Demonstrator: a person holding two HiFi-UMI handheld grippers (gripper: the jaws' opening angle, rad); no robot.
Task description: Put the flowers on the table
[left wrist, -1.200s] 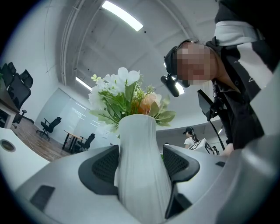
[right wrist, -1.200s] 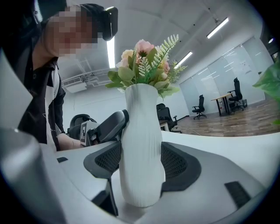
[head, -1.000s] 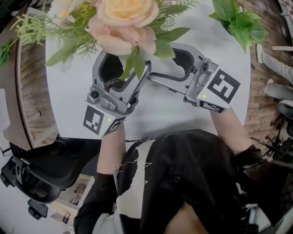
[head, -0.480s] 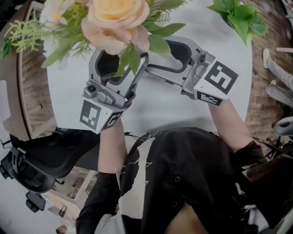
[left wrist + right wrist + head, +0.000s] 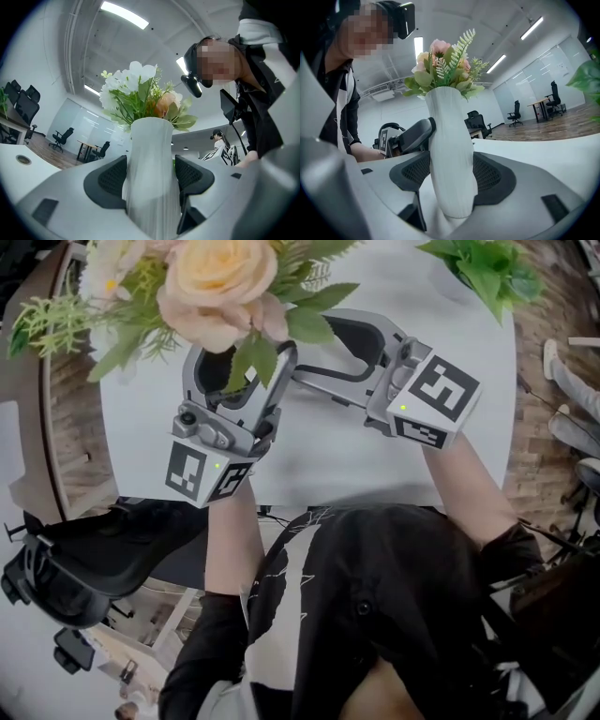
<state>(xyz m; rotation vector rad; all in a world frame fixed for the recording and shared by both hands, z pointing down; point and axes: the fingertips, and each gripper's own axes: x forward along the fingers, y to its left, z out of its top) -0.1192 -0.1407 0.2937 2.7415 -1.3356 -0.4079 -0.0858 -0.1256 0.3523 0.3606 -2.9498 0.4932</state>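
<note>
A bouquet (image 5: 220,282) with a peach rose, white blossoms and green fronds stands in a ribbed white vase (image 5: 149,140); in the head view the blossoms hide the vase. My left gripper (image 5: 239,367) reaches in from the near left and its pads press both sides of the vase (image 5: 150,176). From the right, my right gripper (image 5: 305,357) is shut on the same vase (image 5: 449,131), low on its body. The vase is upright over the white round table (image 5: 375,456). Its base sits at the tabletop; contact cannot be told.
A green leafy plant (image 5: 487,273) stands at the table's far right. The table's near edge runs just in front of my body. A black office chair (image 5: 103,559) sits low at the left, over wooden floor.
Both grippers and the bouquet have shifted slightly left and up in the head view. Both stay shut on the vase.
</note>
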